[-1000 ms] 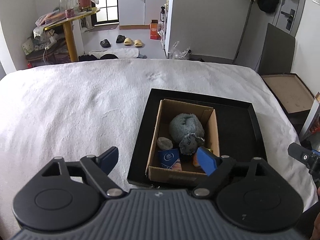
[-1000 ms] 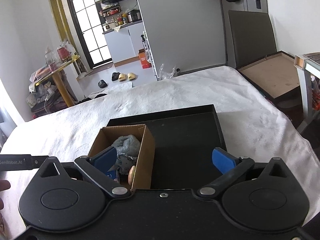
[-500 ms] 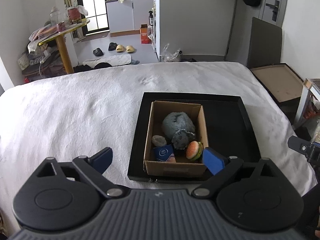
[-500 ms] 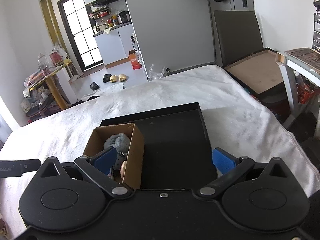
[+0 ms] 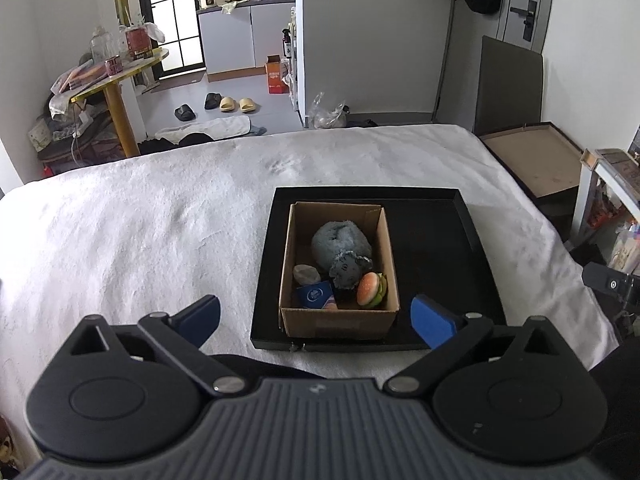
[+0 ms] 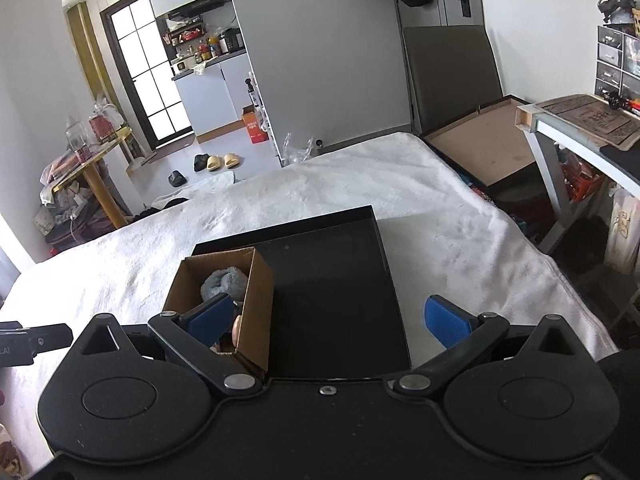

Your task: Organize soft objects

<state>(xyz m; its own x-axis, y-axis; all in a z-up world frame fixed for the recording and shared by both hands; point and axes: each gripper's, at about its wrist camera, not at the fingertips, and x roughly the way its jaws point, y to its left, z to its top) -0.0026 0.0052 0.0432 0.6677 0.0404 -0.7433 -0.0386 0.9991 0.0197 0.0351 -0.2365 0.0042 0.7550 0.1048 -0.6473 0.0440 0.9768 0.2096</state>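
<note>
An open cardboard box stands in the left part of a black tray on the white bed. Inside it lie a grey plush, a smaller grey plush, a burger toy, a blue packet and a pale lump. My left gripper hovers above and in front of the box, its jaws opening wide with nothing between them. To the box's right, over the tray, my right gripper is open and empty; its left finger hides part of the box.
A white fuzzy blanket covers the bed around the tray. A brown board in a dark frame lies off the bed's right edge, with a side table beside it. A cluttered yellow table stands at far left.
Both grippers have drawn back and up from the box, so box and tray look smaller. The left jaws have spread wider. The burger toy has come into view.
</note>
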